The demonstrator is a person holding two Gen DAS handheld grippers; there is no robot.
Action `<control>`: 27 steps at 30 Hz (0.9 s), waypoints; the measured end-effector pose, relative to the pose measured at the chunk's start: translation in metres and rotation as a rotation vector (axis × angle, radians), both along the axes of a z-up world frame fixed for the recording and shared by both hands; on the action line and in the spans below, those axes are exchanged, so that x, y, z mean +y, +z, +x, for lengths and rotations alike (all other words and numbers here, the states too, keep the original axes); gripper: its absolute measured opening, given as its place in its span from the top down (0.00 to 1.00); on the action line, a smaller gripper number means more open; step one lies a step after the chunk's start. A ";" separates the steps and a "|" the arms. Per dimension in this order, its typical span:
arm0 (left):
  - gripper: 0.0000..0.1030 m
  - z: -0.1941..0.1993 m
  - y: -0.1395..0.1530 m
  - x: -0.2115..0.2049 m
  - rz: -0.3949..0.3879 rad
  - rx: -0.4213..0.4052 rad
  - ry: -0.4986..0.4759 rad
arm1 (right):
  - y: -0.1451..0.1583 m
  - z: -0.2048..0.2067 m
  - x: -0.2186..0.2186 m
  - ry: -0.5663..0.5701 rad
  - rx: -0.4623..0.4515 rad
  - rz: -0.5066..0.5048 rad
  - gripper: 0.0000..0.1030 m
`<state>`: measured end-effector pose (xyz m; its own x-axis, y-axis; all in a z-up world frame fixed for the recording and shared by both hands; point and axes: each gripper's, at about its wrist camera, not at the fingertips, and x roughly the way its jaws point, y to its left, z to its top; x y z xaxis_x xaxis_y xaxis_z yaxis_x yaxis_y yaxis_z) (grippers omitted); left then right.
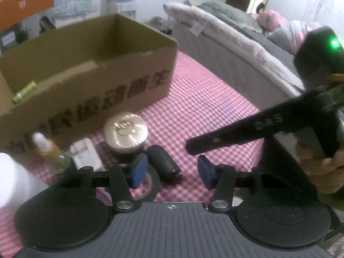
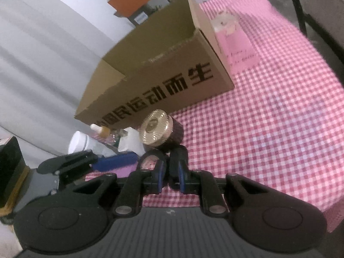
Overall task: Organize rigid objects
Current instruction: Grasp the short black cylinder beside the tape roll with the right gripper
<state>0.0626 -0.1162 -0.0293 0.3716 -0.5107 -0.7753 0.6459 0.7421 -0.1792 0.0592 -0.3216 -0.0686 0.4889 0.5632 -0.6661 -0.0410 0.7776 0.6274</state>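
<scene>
An open cardboard box (image 1: pixel 90 86) (image 2: pixel 150 81) stands on the pink checked cloth. In front of it are a gold-lidded jar (image 1: pixel 125 132) (image 2: pixel 158 131), a dropper bottle (image 1: pixel 50 150) (image 2: pixel 103 132), a small white box (image 1: pixel 87 157) (image 2: pixel 131 142), a black tape ring (image 1: pixel 150 185) (image 2: pixel 151 157) and a small black oblong object (image 1: pixel 165 165) (image 2: pixel 178 157). My left gripper (image 1: pixel 169 174) is open and empty just above the black object. My right gripper (image 2: pixel 171 177) has its pads closed around the black object's near end. A green tube (image 1: pixel 24 92) lies in the box.
A pink card package (image 2: pixel 234 43) lies to the right of the box. A white tube (image 2: pixel 86 143) lies left of the jar. A bed (image 1: pixel 236 49) runs along the right of the table. White curtain (image 2: pixel 43 64) hangs at the left.
</scene>
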 end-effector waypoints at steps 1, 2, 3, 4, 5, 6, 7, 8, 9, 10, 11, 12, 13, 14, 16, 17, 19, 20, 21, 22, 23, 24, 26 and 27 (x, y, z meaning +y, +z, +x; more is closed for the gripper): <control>0.56 0.001 -0.002 -0.002 -0.004 0.014 -0.008 | -0.004 0.004 0.001 0.003 0.013 0.000 0.84; 0.59 0.002 -0.004 -0.003 -0.007 0.030 -0.014 | -0.008 0.007 0.001 0.011 0.023 0.003 0.84; 0.61 0.004 -0.006 -0.004 -0.009 0.046 -0.018 | -0.012 0.010 0.003 0.016 0.038 0.006 0.84; 0.61 0.006 -0.008 -0.006 -0.009 0.063 -0.021 | -0.016 0.013 0.003 0.018 0.051 0.009 0.84; 0.62 0.007 -0.010 -0.008 -0.006 0.079 -0.022 | -0.019 0.015 0.003 0.023 0.060 0.009 0.84; 0.63 0.009 -0.012 -0.009 0.002 0.095 -0.021 | -0.021 0.017 0.004 0.026 0.066 0.009 0.84; 0.63 0.011 -0.014 -0.011 0.013 0.108 -0.019 | -0.024 0.019 0.005 0.031 0.072 0.009 0.84; 0.63 0.012 -0.016 -0.013 0.022 0.117 -0.018 | -0.025 0.020 0.005 0.035 0.077 0.009 0.84; 0.63 0.013 -0.018 -0.014 0.029 0.128 -0.017 | -0.027 0.022 0.006 0.038 0.080 0.011 0.84; 0.63 0.015 -0.019 -0.016 0.035 0.138 -0.017 | -0.029 0.024 0.007 0.042 0.084 0.012 0.84; 0.63 0.016 -0.021 -0.018 0.041 0.147 -0.016 | -0.031 0.026 0.008 0.044 0.088 0.012 0.84; 0.63 0.017 -0.022 -0.019 0.047 0.154 -0.013 | -0.032 0.028 0.008 0.047 0.092 0.012 0.84; 0.63 0.019 -0.022 -0.020 0.054 0.158 -0.008 | -0.034 0.030 0.008 0.048 0.097 0.013 0.84; 0.63 0.021 -0.023 -0.021 0.059 0.165 -0.004 | -0.036 0.031 0.008 0.049 0.101 0.014 0.84; 0.63 0.022 -0.024 -0.021 0.059 0.172 0.001 | -0.038 0.033 0.007 0.047 0.102 0.008 0.84; 0.63 0.022 -0.023 -0.021 0.061 0.174 0.004 | -0.039 0.034 0.007 0.048 0.103 0.010 0.84; 0.63 0.025 -0.026 -0.024 0.066 0.183 0.009 | -0.040 0.035 0.004 0.048 0.108 0.017 0.84; 0.63 0.027 -0.028 -0.027 0.069 0.187 0.010 | -0.041 0.035 0.003 0.048 0.110 0.017 0.84; 0.63 0.028 -0.030 -0.029 0.073 0.190 0.012 | -0.040 0.035 -0.002 0.047 0.111 0.014 0.84; 0.63 0.029 -0.031 -0.030 0.075 0.188 0.016 | -0.039 0.034 -0.006 0.046 0.113 0.012 0.84; 0.63 0.029 -0.031 -0.032 0.077 0.176 0.016 | -0.038 0.033 -0.008 0.045 0.114 0.015 0.84; 0.63 0.029 -0.031 -0.034 0.081 0.169 0.017 | -0.038 0.033 -0.010 0.044 0.115 0.016 0.84; 0.62 0.031 -0.031 -0.036 0.083 0.162 0.023 | -0.038 0.034 -0.014 0.041 0.115 0.016 0.84; 0.62 0.032 -0.031 -0.037 0.084 0.158 0.026 | -0.037 0.034 -0.015 0.040 0.115 0.016 0.84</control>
